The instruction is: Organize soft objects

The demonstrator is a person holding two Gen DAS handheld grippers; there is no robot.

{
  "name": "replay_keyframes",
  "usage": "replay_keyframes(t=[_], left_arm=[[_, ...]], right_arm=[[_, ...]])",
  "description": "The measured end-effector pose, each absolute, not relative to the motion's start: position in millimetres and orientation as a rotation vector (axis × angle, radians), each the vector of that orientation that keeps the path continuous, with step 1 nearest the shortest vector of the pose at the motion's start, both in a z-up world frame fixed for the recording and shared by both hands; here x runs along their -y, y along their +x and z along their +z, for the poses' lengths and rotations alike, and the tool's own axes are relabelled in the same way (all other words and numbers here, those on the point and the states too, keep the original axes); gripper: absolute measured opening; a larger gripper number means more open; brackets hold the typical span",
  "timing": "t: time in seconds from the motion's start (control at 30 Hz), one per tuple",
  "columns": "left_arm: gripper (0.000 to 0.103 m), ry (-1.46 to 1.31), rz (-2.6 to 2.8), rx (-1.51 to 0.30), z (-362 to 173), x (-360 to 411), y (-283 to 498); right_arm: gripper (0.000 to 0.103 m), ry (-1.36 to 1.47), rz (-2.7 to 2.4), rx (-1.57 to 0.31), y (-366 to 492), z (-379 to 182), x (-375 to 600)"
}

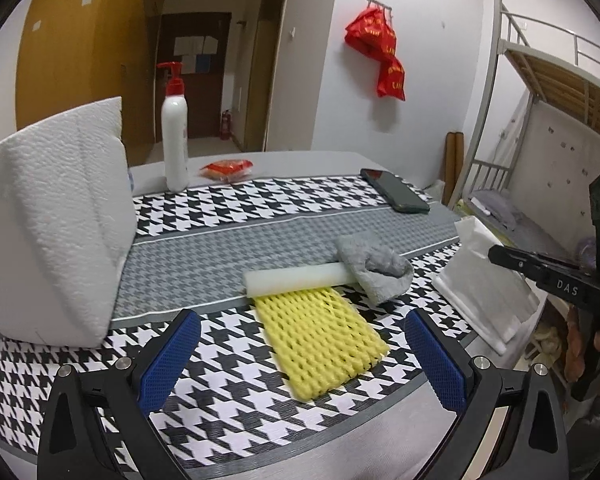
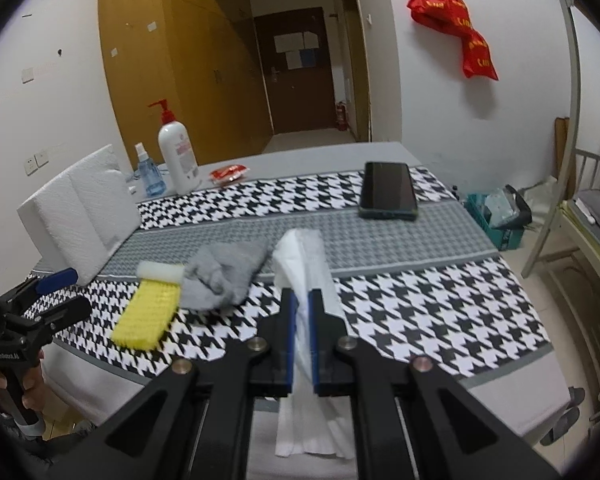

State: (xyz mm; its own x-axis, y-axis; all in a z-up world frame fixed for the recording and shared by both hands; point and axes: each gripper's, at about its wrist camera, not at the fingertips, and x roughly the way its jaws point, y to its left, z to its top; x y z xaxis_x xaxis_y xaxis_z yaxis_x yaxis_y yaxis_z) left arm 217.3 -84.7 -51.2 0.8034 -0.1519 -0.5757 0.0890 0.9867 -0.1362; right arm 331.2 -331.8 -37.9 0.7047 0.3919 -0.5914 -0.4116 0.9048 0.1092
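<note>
The right tool (image 2: 302, 312) is closed tight on a white folded foam sheet (image 2: 300, 256), and the sheet sticks out in front of the pads and also hangs behind them, so it is carried clear of the worktop (image 2: 420, 304). In my reading it is pinched on its thin edge because a soft flat thing is easiest to lift that way.

The left tool (image 1: 300, 352) stands wide, with nothing between its blue pads (image 1: 168, 360), and hovers low just in front of the yellow foam net (image 1: 324, 340). This looks like a preparation to take the net next, but it is only my guess.

The other soft things lie together as a small group. The white foam bar (image 1: 296, 276) touches the far end of the yellow foam net, and the grey cloth (image 1: 376, 268) lies crumpled over the right end of the bar. The big white pillow (image 1: 52, 220) stands well to the left of the net. The phone (image 1: 396, 190) and the pump bottle (image 1: 175, 136) stay far behind the net, apart from the soft pile
</note>
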Motion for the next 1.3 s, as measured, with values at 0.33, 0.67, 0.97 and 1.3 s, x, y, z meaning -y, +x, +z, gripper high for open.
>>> replay_keyframes(t=[0.33, 0.67, 0.97, 1.3], left_arm=[[0.101, -0.106, -0.112, -0.693, -64.4, 97.4, 235.3], [0.089, -0.098, -0.079, -0.761, -76.0, 103.3, 249.2], [0.075, -0.070, -0.051, -0.837, -88.4, 109.8, 257.7], [0.065, -0.080, -0.068, -0.857, -90.4, 110.7, 261.3]], right_arm=[[0.014, -0.070, 0.430, -0.709, 339.7, -59.4, 333.0], [0.053, -0.083, 0.445, -0.706, 333.1, -64.0, 335.2], [0.064, -0.108, 0.447, -0.680, 324.9, -62.7, 338.9], [0.069, -0.096, 0.440, -0.687, 324.6, -65.7, 344.8]])
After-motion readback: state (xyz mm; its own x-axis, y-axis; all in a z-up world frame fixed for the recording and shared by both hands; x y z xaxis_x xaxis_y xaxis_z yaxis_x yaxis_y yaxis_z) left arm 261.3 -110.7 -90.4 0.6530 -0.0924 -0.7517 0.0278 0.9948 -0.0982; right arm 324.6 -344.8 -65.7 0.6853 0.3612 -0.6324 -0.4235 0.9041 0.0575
